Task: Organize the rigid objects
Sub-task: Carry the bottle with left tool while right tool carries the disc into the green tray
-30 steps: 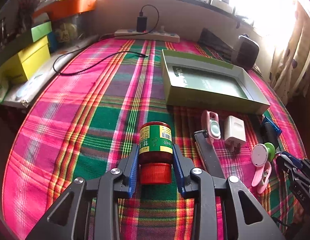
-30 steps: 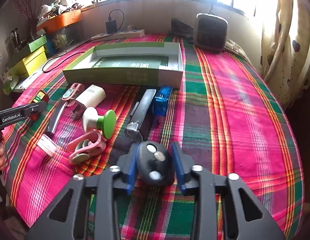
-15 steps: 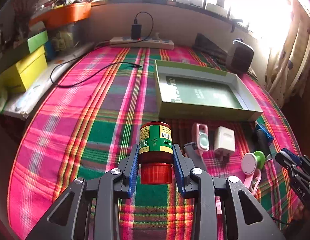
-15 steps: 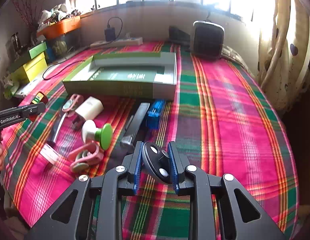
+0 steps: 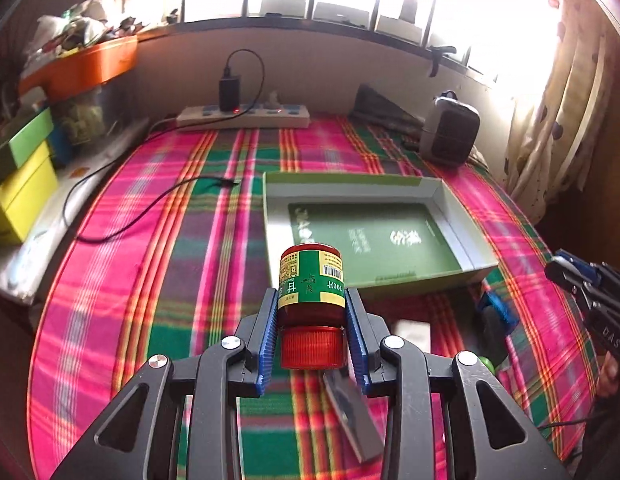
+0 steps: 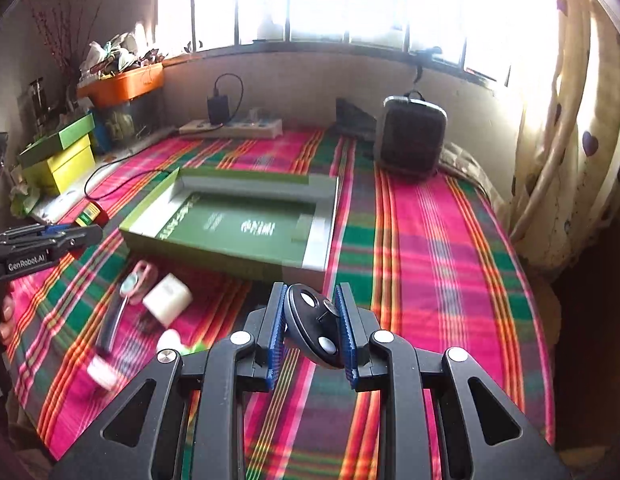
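Both grippers are loaded and lifted clear of the plaid cloth [image 5: 158, 280], each apparently carrying its piece toward the open green box [image 5: 466, 258] at the middle of the table, which looks like the collecting place for the loose items. The left gripper [image 5: 312, 312] clamps a red-capped bottle [image 5: 312, 280] by its body, cap toward the camera and base pointing away, so the label lies sideways; it hangs just short of the box's near-left corner. The right gripper [image 6: 312, 328], fingers drawn narrow, pinches a black key fob [image 6: 314, 326] edge-on, tilted, near the box's near-right corner. Both tools angle downward toward the table. A white charger [image 6: 166, 298], pink clip [image 6: 136, 280] and other small pieces lie on the cloth, near and left of the box in the right-hand view.
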### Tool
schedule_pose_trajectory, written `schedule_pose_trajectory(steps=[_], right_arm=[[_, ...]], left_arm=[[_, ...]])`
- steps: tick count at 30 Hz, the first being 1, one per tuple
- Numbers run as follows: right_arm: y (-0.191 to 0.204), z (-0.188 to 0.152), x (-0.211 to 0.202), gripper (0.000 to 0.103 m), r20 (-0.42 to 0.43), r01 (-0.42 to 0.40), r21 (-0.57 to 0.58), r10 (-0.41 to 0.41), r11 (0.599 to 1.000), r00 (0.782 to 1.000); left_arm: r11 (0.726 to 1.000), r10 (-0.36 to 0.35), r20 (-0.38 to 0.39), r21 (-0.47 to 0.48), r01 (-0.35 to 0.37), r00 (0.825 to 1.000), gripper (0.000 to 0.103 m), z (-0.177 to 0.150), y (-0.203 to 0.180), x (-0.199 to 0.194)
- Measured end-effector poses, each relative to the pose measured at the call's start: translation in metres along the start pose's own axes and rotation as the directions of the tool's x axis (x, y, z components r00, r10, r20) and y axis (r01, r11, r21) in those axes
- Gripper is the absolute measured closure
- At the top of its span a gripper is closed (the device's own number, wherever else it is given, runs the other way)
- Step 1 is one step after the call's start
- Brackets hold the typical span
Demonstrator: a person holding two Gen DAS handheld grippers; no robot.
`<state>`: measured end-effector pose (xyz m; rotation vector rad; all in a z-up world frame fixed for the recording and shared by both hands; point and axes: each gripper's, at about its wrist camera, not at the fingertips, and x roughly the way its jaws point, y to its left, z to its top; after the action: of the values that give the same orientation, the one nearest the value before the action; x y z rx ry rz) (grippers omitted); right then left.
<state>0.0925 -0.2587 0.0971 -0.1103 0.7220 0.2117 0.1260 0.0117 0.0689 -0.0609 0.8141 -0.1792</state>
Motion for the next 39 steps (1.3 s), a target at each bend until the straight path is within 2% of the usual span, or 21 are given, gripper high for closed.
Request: schedule_pose_trajectory(steps=[3,12,22,28,39], right_arm=[[-0.007,0.016,0.009,0.077,0.002,-0.016,-0.003,0.016,1.0,1.0],[-0.005,0.05,0.055,0.077,-0.032,-0.066,-0.057,0.064,0.996,0.997],[0.006,0.066,0.116,0.077,-0.123,-0.108,-0.095,0.095,0.99,0.988],[0.007,0.071,0.142,0.077,-0.167,-0.1,-0.115,0.08,0.988,0.983],[0.011,0.072,0.169,0.077,-0.184,-0.081,-0.131,0.056,0.988,0.981]], left_arm=[[1.0,-0.001,0.008,0.006,0.001,1.0,0.072,0.012,-0.001,0.008],[1.0,-0.01,-0.041,0.023,0.01,0.999,0.072,0.042,-0.004,0.05],[0.999,0.015,-0.105,0.038,-0.011,0.994,0.072,0.055,-0.008,0.098],[0.999,0.023,-0.128,0.051,-0.016,0.991,0.072,0.057,-0.01,0.113],[0.996,0.048,-0.144,0.075,-0.037,0.988,0.072,0.056,-0.013,0.128]])
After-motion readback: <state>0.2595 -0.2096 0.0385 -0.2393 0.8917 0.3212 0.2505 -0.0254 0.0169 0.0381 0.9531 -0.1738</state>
